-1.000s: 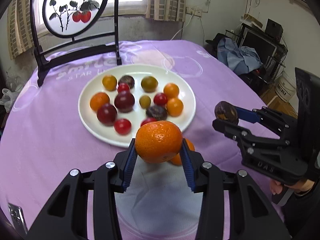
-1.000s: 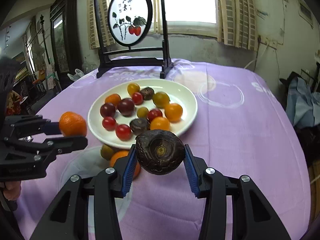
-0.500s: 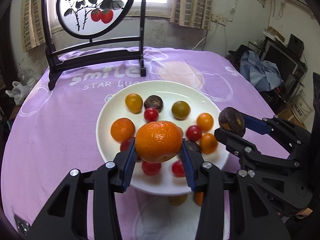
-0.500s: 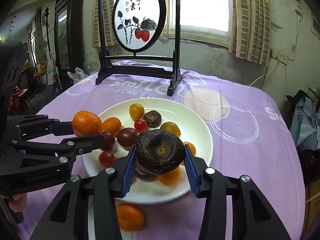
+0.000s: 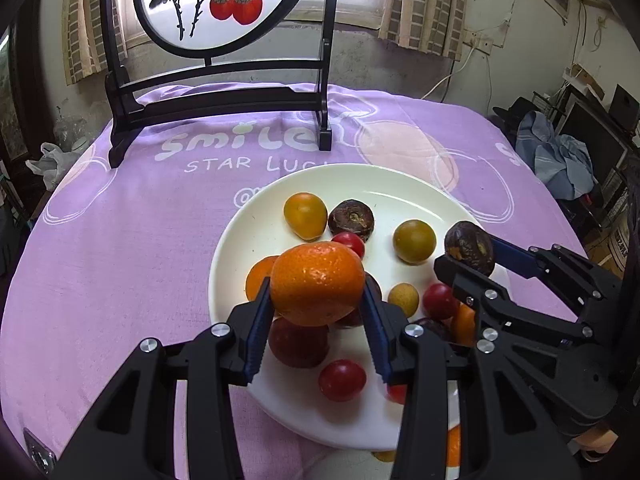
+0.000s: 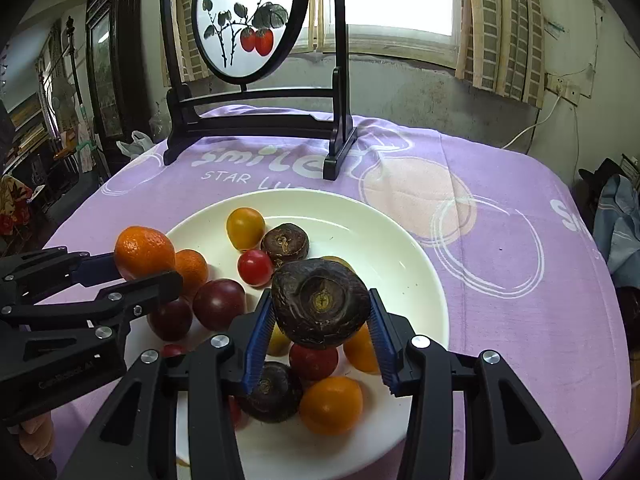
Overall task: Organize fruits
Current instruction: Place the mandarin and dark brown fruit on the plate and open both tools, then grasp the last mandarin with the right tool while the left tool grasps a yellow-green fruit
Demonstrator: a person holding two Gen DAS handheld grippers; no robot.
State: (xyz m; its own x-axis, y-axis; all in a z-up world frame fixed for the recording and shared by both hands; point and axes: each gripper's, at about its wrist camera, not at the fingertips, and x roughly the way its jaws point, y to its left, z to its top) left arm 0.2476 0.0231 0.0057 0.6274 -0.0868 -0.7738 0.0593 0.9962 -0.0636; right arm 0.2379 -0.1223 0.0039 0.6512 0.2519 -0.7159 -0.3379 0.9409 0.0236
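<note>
Orange [image 5: 317, 283] clamped in left hand-held gripper [image 5: 316, 316]; dark fruit [image 6: 321, 303] clamped in right hand-held gripper [image 6: 320, 334], both over plate [image 6: 404, 248].

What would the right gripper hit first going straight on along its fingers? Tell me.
Probably fruit on the white plate: the right gripper, shut on a dark brown fruit, points down at the crowded near half; depth is unclear.

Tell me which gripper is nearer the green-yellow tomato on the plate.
Right. The right gripper, holding a dark brown fruit, hangs just beside the green-yellow tomato. The left gripper, holding the orange, sits farther off across the plate.
</note>
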